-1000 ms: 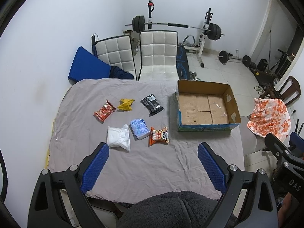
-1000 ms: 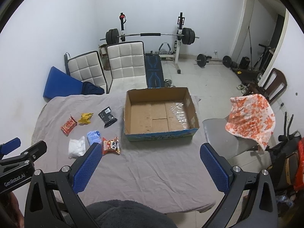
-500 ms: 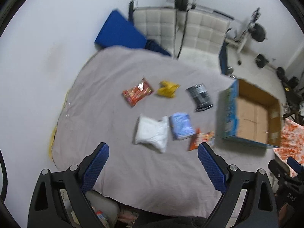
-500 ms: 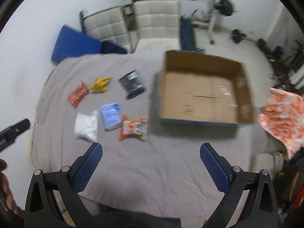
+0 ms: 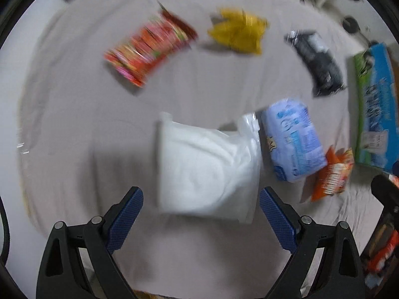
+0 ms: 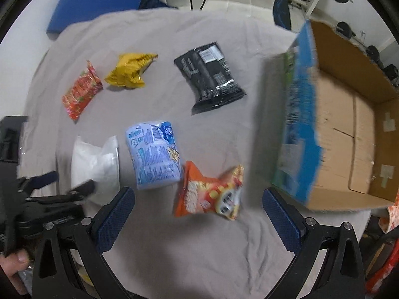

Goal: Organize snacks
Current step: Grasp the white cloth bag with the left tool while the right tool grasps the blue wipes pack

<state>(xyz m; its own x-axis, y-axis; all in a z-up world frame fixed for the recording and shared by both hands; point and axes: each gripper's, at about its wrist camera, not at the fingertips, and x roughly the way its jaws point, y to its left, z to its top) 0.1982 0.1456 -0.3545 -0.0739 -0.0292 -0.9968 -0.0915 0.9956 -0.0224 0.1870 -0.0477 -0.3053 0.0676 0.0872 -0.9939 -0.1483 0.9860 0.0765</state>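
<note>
Step in hand, as I judge it: the reach for a first pick, nothing grasped yet. Left gripper is spread wide, empty, with the white bag straight ahead and lined up with the gap between its blue pads. Right gripper is also wide and empty; the orange snack pack lies just ahead of the gap between its fingers.

Six snacks, all on the grey cloth, none in the cardboard box, which sits ahead-right of the right gripper. Blue pack is ahead-left of the right gripper, just beside the orange one. Black pack, yellow pack and red pack lie further ahead, well apart from both grippers.

Next move probably calls for dropping onto the bag so the pads straddle it, closing gently since it looks soft and saggy, then carrying it over to the box. Left view is motion-blurred, so exact contact can't be told.

Versus half a second ago: both cameras are much nearer the table and pitched down, snacks loom bigger, room mostly out of view. The white bag, then far ahead of the left gripper, is now close in front of it. Jaw spread unchanged.
</note>
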